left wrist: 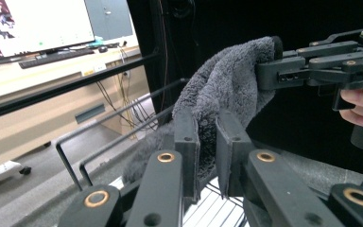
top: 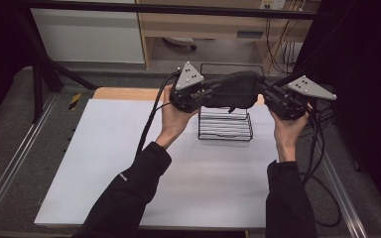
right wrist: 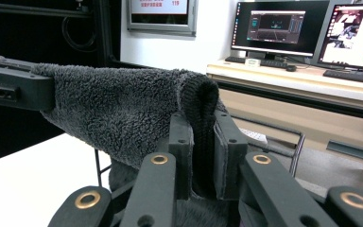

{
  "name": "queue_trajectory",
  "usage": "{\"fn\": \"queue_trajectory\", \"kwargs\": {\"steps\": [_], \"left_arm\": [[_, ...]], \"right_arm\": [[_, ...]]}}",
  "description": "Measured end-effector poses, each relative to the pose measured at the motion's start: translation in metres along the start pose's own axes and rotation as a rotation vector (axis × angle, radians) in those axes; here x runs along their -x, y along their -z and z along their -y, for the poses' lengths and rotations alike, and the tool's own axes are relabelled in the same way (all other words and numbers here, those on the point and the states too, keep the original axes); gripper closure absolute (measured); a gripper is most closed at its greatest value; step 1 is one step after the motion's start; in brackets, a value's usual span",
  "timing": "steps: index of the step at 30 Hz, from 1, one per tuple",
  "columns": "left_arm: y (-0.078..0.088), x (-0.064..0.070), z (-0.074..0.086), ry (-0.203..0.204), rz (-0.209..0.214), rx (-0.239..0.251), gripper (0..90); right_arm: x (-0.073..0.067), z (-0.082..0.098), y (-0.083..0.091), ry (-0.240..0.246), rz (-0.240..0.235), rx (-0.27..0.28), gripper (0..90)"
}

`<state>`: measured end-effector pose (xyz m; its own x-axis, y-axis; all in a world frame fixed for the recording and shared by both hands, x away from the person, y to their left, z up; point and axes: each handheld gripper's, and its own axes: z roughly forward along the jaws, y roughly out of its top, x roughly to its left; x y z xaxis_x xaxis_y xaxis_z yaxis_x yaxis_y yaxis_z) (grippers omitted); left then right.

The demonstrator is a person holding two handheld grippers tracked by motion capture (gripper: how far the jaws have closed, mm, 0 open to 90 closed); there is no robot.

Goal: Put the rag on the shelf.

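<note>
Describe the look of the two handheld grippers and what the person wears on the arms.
Both the left gripper and the right gripper are black linkage tools with brass-coloured pivot pins and flat black jaws. Each carries a grey three-cornered plate dotted with small dark marks, and trails black cables. The person wears black long sleeves; the hands are bare.

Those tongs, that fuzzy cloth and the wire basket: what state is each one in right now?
Left tongs: shut on the grey cloth, held up above the table.
Right tongs: shut on the grey cloth at its other end.
Grey cloth: lifted, stretched between both tongs, hanging over the wire basket.
Wire basket: upright on the white table; nothing visible inside.
</note>
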<state>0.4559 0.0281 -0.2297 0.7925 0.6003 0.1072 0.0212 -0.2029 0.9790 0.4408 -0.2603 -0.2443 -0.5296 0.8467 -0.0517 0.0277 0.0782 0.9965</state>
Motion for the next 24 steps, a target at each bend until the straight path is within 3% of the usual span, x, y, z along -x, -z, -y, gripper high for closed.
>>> {"fn": "queue_trajectory", "kwargs": {"steps": [8, 17, 24], "left_arm": [[-0.001, 0.004, 0.014, 0.010, 0.003, -0.047, 79.7], [-0.002, 0.006, 0.033, 0.032, 0.003, -0.117, 76.3], [-0.002, 0.007, 0.047, 0.051, 0.001, -0.155, 69.9]], "right_arm": [[0.000, 0.011, 0.003, -0.018, -0.024, -0.028, 77.7], [-0.001, 0.021, 0.009, -0.056, -0.046, -0.097, 64.0], [-0.005, 0.028, 0.012, -0.053, -0.035, -0.135, 57.3]]}}
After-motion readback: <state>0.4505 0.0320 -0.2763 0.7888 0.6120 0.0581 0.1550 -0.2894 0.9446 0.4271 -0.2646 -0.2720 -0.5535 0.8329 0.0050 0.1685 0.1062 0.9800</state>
